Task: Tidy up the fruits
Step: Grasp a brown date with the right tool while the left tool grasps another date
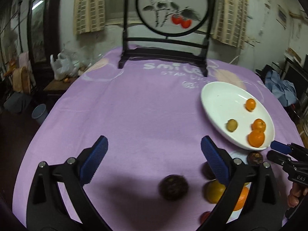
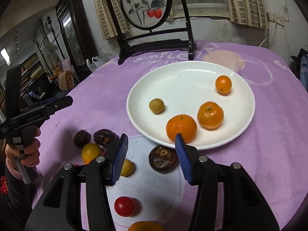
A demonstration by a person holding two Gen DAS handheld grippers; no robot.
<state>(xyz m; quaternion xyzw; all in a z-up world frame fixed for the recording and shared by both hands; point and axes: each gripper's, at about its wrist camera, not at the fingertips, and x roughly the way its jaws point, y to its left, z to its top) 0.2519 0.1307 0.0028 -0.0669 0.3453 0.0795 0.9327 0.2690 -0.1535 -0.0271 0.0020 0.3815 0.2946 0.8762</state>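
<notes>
A white plate (image 2: 173, 73) on the purple cloth holds two mandarins (image 2: 181, 128), a small orange fruit (image 2: 223, 84) and a small green-yellow fruit (image 2: 156, 106). The plate also shows in the left wrist view (image 1: 217, 100). Loose fruit lies in front of it: dark passion fruits (image 2: 163, 161), yellow fruits (image 2: 90, 152) and a red tomato (image 2: 124, 206). My right gripper (image 2: 152, 146) is open and empty above a dark fruit by the plate's near rim. My left gripper (image 1: 154, 150) is open and empty, above a dark round fruit (image 1: 173, 187).
A dark wooden stand with a round painted screen (image 2: 146, 3) stands at the table's far side. The purple cloth (image 1: 125, 105) covers the round table. A bucket (image 1: 39, 113) and clutter sit on the floor at the left.
</notes>
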